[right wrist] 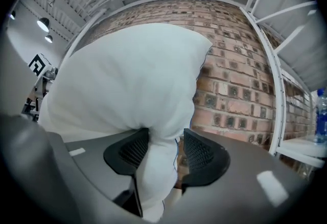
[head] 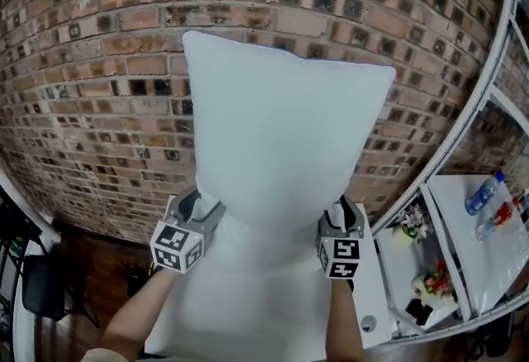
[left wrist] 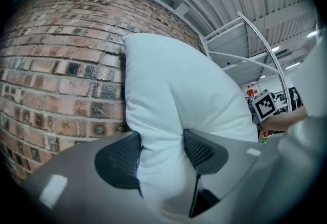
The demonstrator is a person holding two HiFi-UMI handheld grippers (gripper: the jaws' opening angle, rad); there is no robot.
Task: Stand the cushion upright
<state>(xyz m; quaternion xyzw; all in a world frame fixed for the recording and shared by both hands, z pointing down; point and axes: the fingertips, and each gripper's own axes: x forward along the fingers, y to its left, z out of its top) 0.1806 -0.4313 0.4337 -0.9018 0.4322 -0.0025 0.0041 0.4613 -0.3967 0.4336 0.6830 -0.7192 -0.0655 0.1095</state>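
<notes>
A white cushion (head: 281, 145) stands upright on its lower edge, its back against the brick wall (head: 91, 88). My left gripper (head: 207, 205) is at its lower left corner and my right gripper (head: 343, 216) at its lower right corner. In the left gripper view the cushion (left wrist: 179, 100) bulges between the wide jaws of the left gripper (left wrist: 161, 154), which is open. In the right gripper view the cushion (right wrist: 127, 85) hangs between the jaws of the right gripper (right wrist: 163, 151), also open. It lies on the left pad, with a gap to the right pad (right wrist: 200, 154).
The cushion rests on a white padded surface (head: 248, 311). A white metal frame (head: 488, 79) curves down the right side. Beyond it a white table (head: 463, 220) carries bottles (head: 483, 193) and small flowers (head: 411, 224). A dark chair (head: 37, 286) stands at lower left.
</notes>
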